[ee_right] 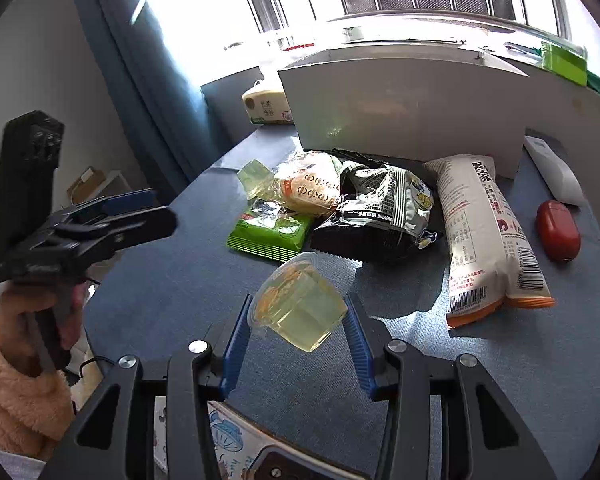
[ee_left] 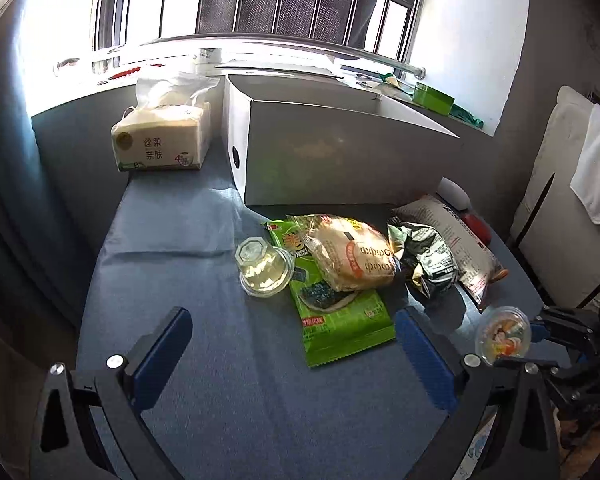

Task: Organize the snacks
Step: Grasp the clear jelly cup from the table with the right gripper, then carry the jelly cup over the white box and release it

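- The right gripper pinches a clear jelly cup between its blue pads, one pad on each side wall; the cup tilts and hangs clear of the blue table, probably so it can be carried to the box.
- The left gripper has its fingers spread wide with nothing between them; it hovers over bare tabletop in front of the snack pile, seemingly ready to take the next item.
- A second jelly cup lies on its side, touching a green seaweed packet; a round bun packet rests on top of that packet.
- A crumpled dark bag and a long white packet lie beside them.
- An open white box stands just behind the pile, the likely destination for the snacks.
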Demonstrator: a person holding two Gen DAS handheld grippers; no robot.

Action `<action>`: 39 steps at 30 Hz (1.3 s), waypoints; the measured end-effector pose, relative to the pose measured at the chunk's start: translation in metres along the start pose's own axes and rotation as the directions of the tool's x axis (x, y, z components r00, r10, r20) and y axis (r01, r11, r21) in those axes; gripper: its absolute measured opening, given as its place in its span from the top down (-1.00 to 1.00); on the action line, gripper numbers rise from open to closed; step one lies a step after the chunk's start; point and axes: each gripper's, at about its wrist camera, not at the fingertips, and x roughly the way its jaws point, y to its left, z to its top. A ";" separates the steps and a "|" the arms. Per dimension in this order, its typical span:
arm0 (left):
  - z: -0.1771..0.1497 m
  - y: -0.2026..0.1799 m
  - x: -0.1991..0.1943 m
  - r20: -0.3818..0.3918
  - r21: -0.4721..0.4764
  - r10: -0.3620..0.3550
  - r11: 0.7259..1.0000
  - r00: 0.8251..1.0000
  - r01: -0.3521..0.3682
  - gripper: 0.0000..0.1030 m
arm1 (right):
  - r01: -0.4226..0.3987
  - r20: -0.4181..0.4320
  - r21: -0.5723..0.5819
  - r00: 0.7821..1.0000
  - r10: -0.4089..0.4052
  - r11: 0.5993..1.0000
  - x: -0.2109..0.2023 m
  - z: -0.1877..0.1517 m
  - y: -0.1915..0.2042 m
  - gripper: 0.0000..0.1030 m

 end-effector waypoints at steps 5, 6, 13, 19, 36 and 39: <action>0.019 0.014 0.044 -0.055 0.022 0.009 1.000 0.998 -0.008 -0.91 | -0.015 0.033 0.037 0.999 0.014 0.999 -0.025 -0.010 -0.003 0.04; 0.021 0.018 0.051 -0.069 0.018 0.006 1.000 0.998 -0.005 -0.87 | -0.013 0.037 0.045 0.999 0.011 0.999 -0.029 -0.012 -0.004 0.03; 0.028 0.032 0.076 -0.119 0.005 -0.060 0.998 0.991 0.061 0.08 | -0.020 0.041 0.060 0.999 0.017 0.998 -0.034 -0.016 -0.007 0.03; 0.025 0.025 0.053 -0.039 0.043 -0.058 0.997 0.998 0.059 0.09 | -0.040 0.039 0.054 0.999 0.038 0.998 -0.028 -0.011 -0.005 0.04; 0.193 -0.024 0.012 0.167 0.107 -0.117 0.989 0.979 0.100 0.09 | -0.012 0.223 0.217 0.974 -0.037 0.976 -0.017 0.185 -0.089 0.03; 0.216 -0.023 0.040 0.118 0.091 -0.101 0.992 0.988 0.091 0.09 | 0.049 0.181 0.298 0.978 -0.107 0.953 0.002 0.218 -0.122 0.03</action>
